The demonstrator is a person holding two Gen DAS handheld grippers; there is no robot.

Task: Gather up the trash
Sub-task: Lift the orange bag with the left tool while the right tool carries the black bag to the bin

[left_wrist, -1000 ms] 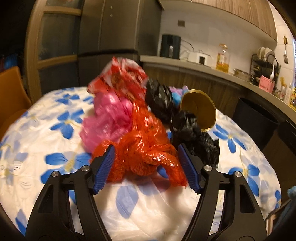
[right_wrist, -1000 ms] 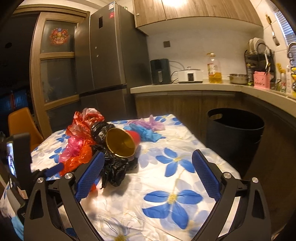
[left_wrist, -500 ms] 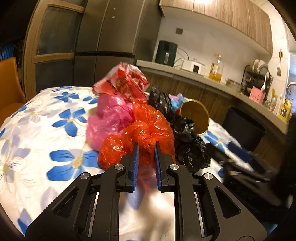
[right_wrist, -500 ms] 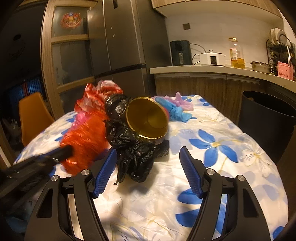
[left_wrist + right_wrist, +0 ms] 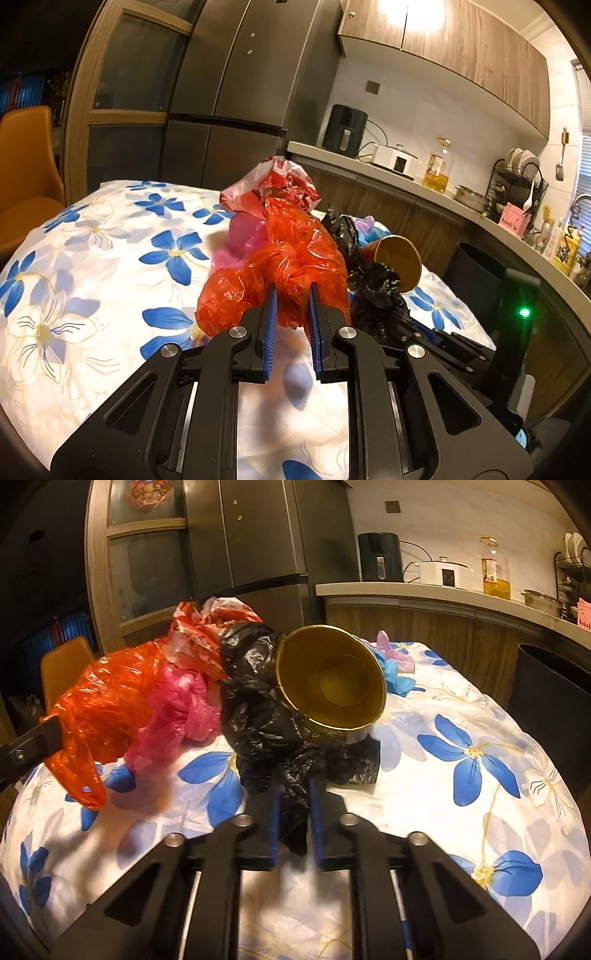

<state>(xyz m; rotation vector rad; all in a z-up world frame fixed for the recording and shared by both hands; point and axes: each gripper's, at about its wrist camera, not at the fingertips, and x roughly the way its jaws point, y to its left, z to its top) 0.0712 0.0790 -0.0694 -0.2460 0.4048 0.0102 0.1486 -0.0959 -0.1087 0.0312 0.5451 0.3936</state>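
Since a second ago both grippers have gone from wide open to pinching plastic: the left gripper [image 5: 291, 291] is now clenched on the orange bag [image 5: 295, 266], and the right gripper [image 5: 291, 786] has come in low over the table, its jaws closing on the black bag [image 5: 266, 716], a fold of which sits pinched between the blue pads. In the right view the orange bag hangs off the cloth [image 5: 461, 805], a tail dangling below the left gripper's finger at the frame's left edge. Beside it lie a pink bag [image 5: 177, 705] and, behind, a red-and-white printed bag [image 5: 210, 624]. A gold-lined cup [image 5: 332, 679] lies on its side, mouth toward the camera, resting against and partly on the black bag. Beyond the cup sit blue and purple gloves [image 5: 397, 668]. At the table's right edge stands a black bin [image 5: 554, 690], well apart from the heap. In the left view the right gripper's dark body shows at the lower right with a green light lit.
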